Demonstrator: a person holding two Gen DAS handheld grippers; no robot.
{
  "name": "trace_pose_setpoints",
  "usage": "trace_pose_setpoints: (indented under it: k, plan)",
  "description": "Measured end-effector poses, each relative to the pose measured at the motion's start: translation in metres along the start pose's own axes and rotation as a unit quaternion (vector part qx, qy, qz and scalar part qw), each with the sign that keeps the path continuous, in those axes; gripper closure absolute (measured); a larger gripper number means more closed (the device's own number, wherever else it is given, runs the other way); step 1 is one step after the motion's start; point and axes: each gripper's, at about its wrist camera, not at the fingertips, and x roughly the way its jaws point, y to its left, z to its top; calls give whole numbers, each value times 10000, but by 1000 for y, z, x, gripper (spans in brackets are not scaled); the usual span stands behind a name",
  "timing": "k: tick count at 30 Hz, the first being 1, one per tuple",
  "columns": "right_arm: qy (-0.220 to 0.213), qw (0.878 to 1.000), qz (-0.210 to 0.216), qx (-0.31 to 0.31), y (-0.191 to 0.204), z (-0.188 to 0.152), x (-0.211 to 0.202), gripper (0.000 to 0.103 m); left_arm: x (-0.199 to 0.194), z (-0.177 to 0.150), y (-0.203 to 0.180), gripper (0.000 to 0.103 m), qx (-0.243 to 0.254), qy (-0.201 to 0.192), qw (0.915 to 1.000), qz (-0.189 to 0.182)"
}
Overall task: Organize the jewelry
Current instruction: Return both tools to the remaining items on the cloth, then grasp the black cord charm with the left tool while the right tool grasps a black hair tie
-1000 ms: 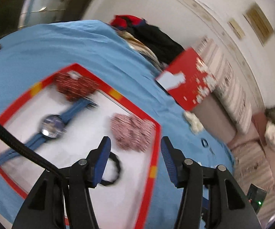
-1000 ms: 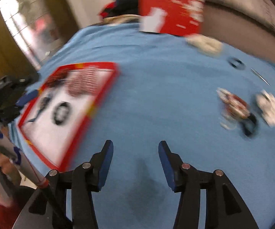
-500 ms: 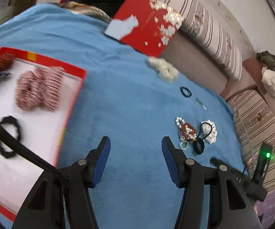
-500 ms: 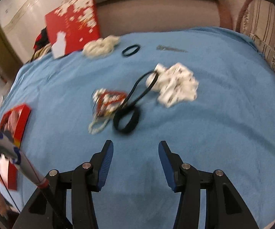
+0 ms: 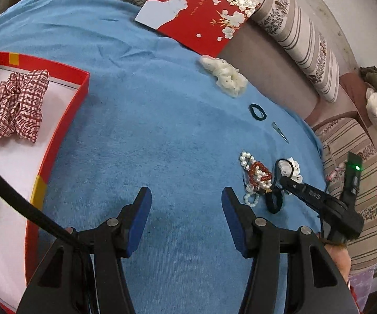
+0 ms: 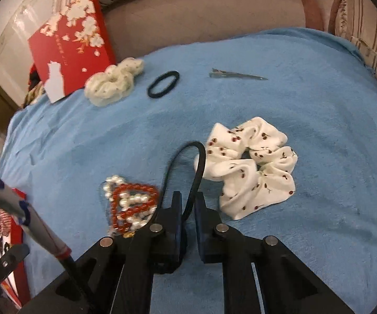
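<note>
My right gripper (image 6: pixel 188 204) is shut on a black hair band (image 6: pixel 188 157) whose loop arches up from the blue cloth. A red and white bead bracelet (image 6: pixel 131 206) lies just left of it and a white cherry-print scrunchie (image 6: pixel 251 172) just right. In the left wrist view my left gripper (image 5: pixel 186 209) is open and empty over bare blue cloth. The right gripper (image 5: pixel 285 183) shows there among the beads (image 5: pixel 256 175). The red tray (image 5: pixel 70 110) sits at the left and holds a red checked scrunchie (image 5: pixel 13 104).
A cream scrunchie (image 6: pixel 115 81), a small black hair tie (image 6: pixel 163 83) and a metal hair clip (image 6: pixel 235 75) lie at the far side of the cloth. A red box lid (image 6: pixel 68 41) leans against the sofa. A striped sofa arm (image 5: pixel 358 172) is at the right.
My right gripper moved forward to the pile and shut on the black hair band. My left gripper swung right, away from the tray, and stayed open.
</note>
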Motion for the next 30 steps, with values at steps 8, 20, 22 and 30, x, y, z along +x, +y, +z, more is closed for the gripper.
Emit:
trace_pose_setpoints:
  k: [8, 20, 22, 30]
  plan:
    - [-164, 9907, 1236, -543, 41, -20, -72, 96, -9, 3, 13, 49, -273, -64, 9996, 38]
    - [-170, 9772, 2052, -523, 73, -48, -110, 86, -35, 3, 54, 45, -868, -279, 9958, -67]
    - [-265, 9882, 1391, -576, 63, -47, -95, 63, -34, 3, 50, 45, -789, -257, 9965, -85]
    - [117, 9998, -48, -141, 5, -37, -12, 58, -13, -6, 12, 45, -258, 40, 9992, -308]
